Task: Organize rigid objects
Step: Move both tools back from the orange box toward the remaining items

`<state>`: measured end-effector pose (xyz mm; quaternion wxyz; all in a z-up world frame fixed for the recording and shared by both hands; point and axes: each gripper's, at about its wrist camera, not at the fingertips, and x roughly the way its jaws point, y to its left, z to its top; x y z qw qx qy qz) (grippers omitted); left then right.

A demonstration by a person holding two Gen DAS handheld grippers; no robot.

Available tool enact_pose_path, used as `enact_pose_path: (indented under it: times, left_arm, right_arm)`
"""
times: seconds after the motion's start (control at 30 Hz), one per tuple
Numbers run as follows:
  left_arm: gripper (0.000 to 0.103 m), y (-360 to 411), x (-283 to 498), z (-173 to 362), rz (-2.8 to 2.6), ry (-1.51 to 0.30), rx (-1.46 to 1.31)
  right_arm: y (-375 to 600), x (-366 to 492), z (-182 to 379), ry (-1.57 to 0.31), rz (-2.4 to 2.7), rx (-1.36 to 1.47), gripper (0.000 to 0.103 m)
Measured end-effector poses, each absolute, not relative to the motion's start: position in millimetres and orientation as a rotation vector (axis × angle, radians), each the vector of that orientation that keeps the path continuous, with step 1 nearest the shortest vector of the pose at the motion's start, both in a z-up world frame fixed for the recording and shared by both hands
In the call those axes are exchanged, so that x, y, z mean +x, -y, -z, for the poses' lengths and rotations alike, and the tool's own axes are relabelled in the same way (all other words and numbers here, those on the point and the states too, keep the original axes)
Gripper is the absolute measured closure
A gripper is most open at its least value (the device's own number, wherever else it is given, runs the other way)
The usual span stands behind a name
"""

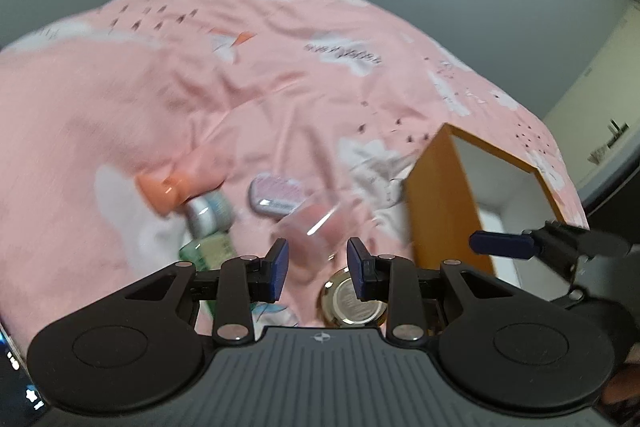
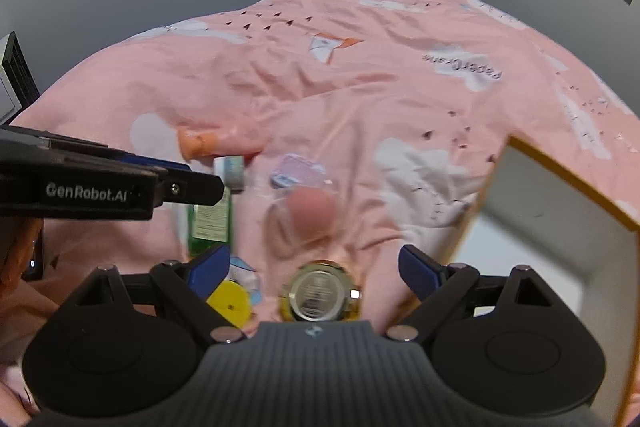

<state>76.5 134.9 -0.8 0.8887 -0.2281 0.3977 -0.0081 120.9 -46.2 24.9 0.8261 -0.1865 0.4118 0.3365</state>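
Pink printed bedsheet (image 2: 360, 99), creased and soft, carries all items; grey walls stand behind.

Left to right in the right wrist view:
- Left tool (image 1: 318, 263): fingers apart, holding nothing.
- Orange plastic bottle (image 2: 208, 143), lying on its side, far left.
- Green clear bottle with paper label (image 2: 210, 223), lying flat, near the left tool.
- Yellow round disc (image 2: 232, 301), near.
- Clear plastic cup (image 2: 308, 211), centre.
- Round gold-rimmed metal tin (image 2: 318, 293), centred just ahead of the right tool (image 2: 316, 267), whose fingers are wide apart and empty.
- Orange-edged white box (image 2: 560, 211), open, right.

Risks:
- The tin may sink or slide on loose fabric as the fingers come together, so a fold gets pinched.
- Motion blur indicates fast travel; the clear cup may be knocked over.
- The tools work close together and may collide.
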Motion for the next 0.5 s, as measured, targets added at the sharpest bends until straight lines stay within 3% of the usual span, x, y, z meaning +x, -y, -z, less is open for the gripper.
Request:
enact_pose_path:
  times: [0.13,0.2,0.3,0.33,0.4,0.5]
  left_arm:
    - [0.068,-147,75,12,-0.014,-0.864,-0.492]
    - [0.068,-151,76,17,-0.035,-0.879,-0.493]
    - [0.068,-156,79,24,-0.062,-0.885,-0.497]
    - [0.066,-157,80,26,-0.067,-0.89,-0.494]
    - [0.05,-160,84,30,-0.08,-0.908,-0.493]
    - [0.045,-162,89,38,-0.13,-0.962,-0.495]
  right_arm:
    - [27,120,-5,-0.874,-0.724,-0.398,0.017]
    - [21,124,5,-0.898,-0.715,-0.377,0.028]
    - [18,135,19,-0.958,-0.699,-0.305,0.033]
    - [18,139,23,-0.978,-0.692,-0.28,0.033]
    - [18,144,29,-0.995,-0.672,-0.254,0.033]
    - [14,150,33,-0.998,-0.658,-0.256,0.031]
